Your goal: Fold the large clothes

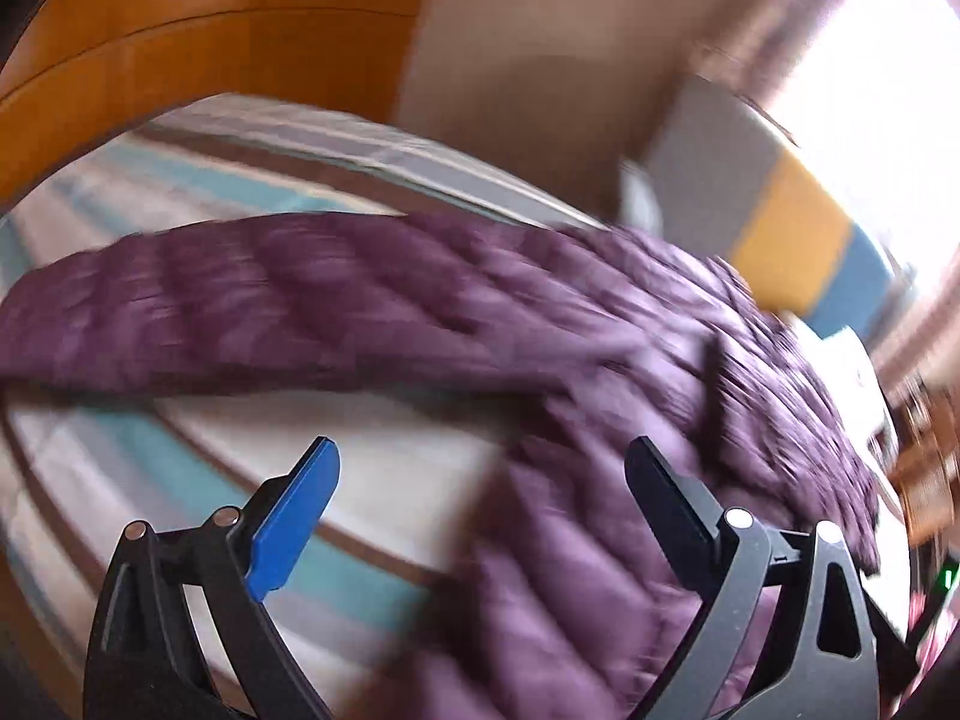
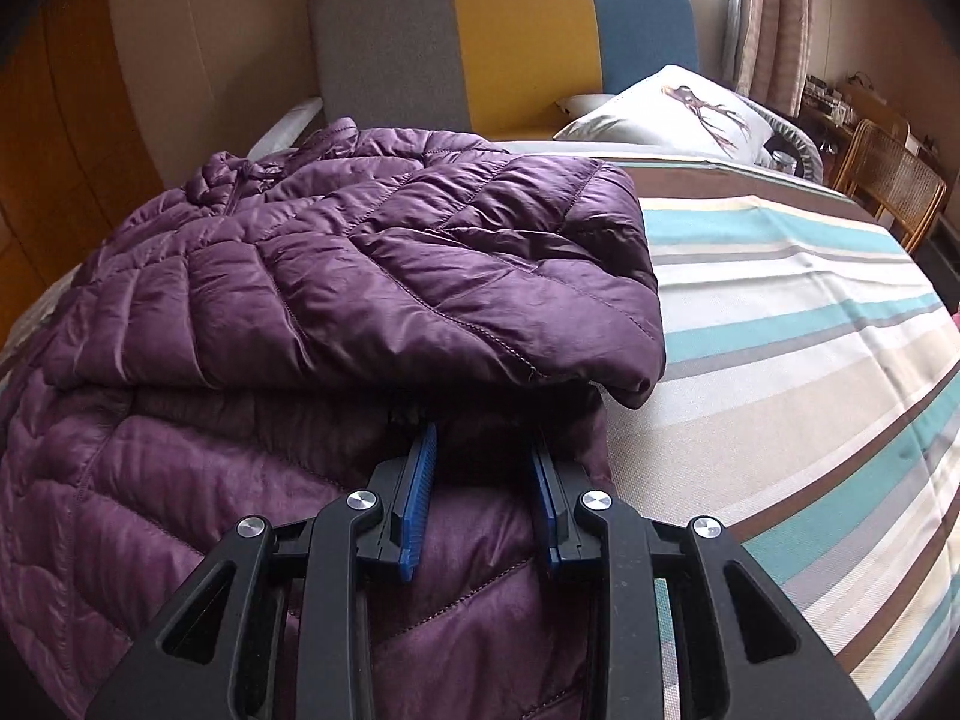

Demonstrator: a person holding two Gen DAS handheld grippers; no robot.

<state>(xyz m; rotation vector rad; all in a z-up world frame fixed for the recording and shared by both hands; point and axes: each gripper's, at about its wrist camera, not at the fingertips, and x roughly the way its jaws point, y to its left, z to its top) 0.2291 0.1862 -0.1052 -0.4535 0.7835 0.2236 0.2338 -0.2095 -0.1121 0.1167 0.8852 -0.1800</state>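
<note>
The right gripper (image 2: 483,438) sits low over the near edge of the purple quilted jacket (image 2: 336,276), its two blue-padded fingers (image 2: 417,504) a narrow gap apart with a ridge of the jacket's fabric between them. The tips disappear under the folded-over upper layer, so whether the pads actually pinch the cloth cannot be told. Above the tips, that upper layer of the jacket lies doubled back on the lower one, its rounded fold edge ending just right of the gripper. The jacket spreads away to the left and toward the far side of the bed, resting on a striped bedspread (image 2: 798,324) of teal, beige, white and brown bands. Beyond it stand a grey, yellow and blue headboard (image 2: 516,36) and a white pillow (image 2: 666,111) with a dark printed figure.

The left gripper (image 1: 483,468) is spread wide, nothing between its fingers. This view is blurred. The jacket (image 1: 372,312) lies ahead of it and to its right, running under the dark right finger (image 1: 672,498), while the blue-padded finger (image 1: 294,522) hangs over bare bedspread (image 1: 384,480). An orange wooden panel (image 1: 198,42) stands behind the bed.
</note>
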